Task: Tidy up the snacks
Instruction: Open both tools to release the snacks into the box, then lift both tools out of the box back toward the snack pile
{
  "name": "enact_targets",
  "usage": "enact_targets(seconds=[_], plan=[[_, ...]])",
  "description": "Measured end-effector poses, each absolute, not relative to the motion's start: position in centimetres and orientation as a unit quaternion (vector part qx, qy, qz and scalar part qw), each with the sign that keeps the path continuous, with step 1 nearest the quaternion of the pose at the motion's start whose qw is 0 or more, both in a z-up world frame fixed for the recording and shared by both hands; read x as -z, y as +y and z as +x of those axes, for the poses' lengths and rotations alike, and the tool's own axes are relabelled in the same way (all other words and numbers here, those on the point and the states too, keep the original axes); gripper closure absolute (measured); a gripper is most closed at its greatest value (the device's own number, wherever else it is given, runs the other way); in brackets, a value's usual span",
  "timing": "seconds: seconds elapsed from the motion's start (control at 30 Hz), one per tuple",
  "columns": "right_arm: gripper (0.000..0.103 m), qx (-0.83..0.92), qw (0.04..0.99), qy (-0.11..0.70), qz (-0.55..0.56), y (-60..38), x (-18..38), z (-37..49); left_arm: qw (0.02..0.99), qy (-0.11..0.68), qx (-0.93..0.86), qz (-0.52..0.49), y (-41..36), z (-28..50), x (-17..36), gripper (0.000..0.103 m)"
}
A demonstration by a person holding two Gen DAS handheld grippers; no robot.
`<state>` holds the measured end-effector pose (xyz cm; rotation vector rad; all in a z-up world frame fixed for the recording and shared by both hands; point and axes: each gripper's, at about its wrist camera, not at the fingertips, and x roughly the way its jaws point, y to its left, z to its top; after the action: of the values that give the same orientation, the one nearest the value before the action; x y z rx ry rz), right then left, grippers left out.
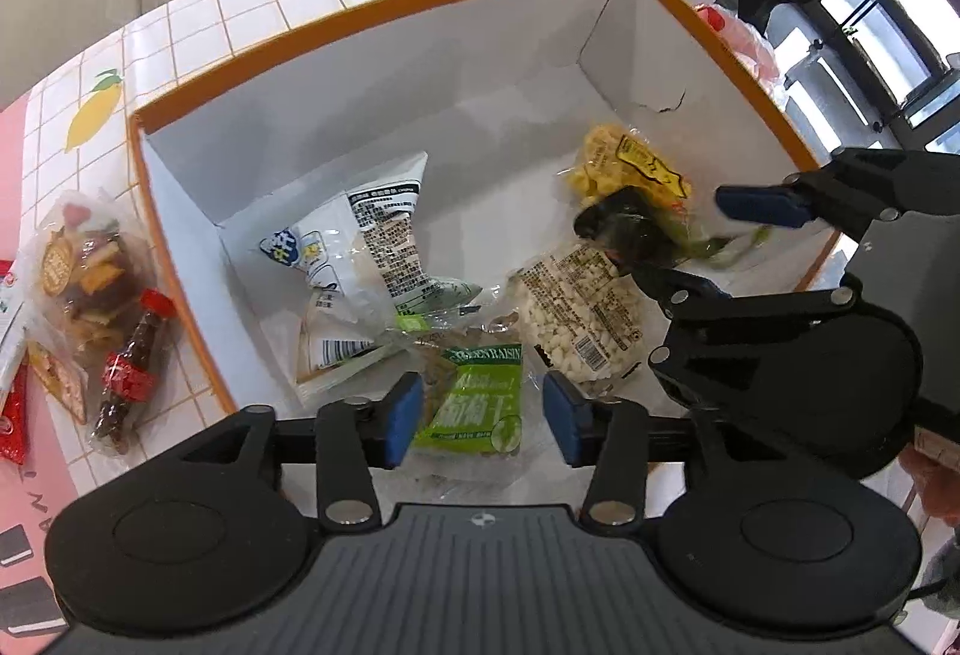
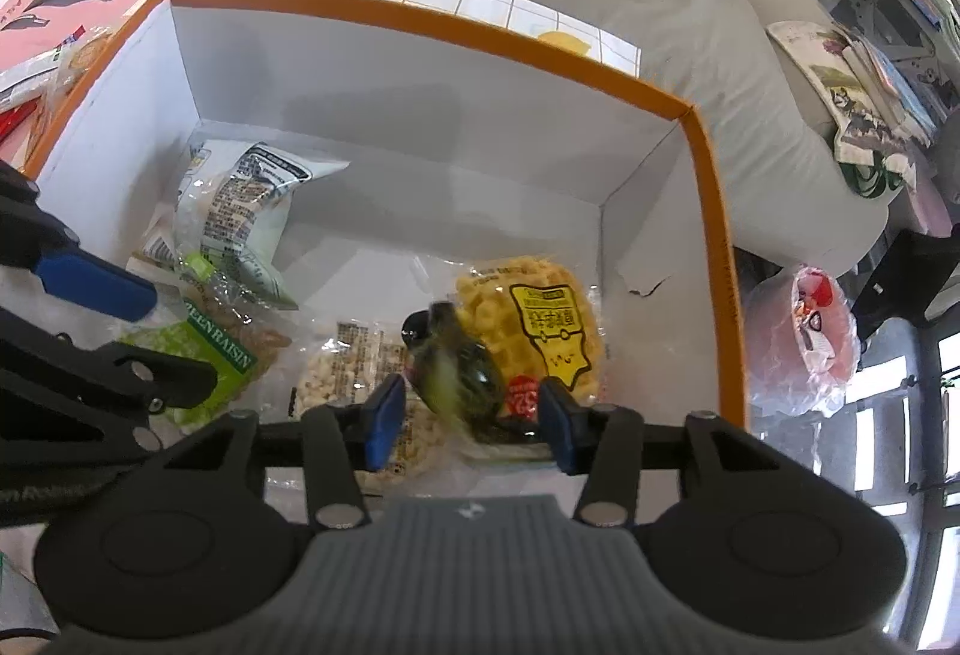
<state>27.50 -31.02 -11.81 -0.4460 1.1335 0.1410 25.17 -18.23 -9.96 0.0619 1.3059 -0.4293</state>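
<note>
Jaws, both sets: apart, pads pressing on nothing. My left gripper [image 1: 477,424] straddles the green raisin bag [image 1: 474,403] at the lower centre of the left view; a gap shows on each side of the bag. My right gripper [image 2: 465,424] stands open around a dark green packet [image 2: 456,367], blurred, lower centre of the right view; I cannot tell whether it is resting or falling.

Box [image 1: 384,3]: orange-rimmed, white inside, fills the middle of both views. Contents: raisin bag, dark packet, yellow snack bag [image 2: 528,325], white puffed bag [image 1: 576,319], white printed bag [image 1: 366,247].

Outside, far left of the left view: small cola bottle [image 1: 132,373] and a mixed snack bag [image 1: 78,265], not yet boxed.

Risks, my judgement:
- The two grippers sit near each other over the box; lifting out carelessly could knock them together.
- Slack film could snag on a pad and drag a bag back out.
- The bottle could roll when gripped.
</note>
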Motion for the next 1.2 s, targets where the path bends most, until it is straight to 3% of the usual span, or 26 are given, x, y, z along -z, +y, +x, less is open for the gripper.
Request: enact_targets(seconds=[0.2, 0.67, 1.2], plan=[[0.035, -0.051, 0.827, 0.523, -0.200, -31.5, 9.5, 26.5, 0.783, 0.588, 0.204, 0.015, -17.1, 24.4, 7.1, 0.038], [0.025, -0.022, 0.888, 0.451, -0.081, -30.9, 2.5, 20.9, 0.846, 0.493, 0.202, -0.021, -11.6, 19.5, -1.5, 0.033], [0.024, -0.078, 0.927, 0.349, 0.111, -22.4, 0.5, 13.6, 0.896, 0.423, 0.132, -0.037, -1.2, 12.5, -3.1, 0.033]])
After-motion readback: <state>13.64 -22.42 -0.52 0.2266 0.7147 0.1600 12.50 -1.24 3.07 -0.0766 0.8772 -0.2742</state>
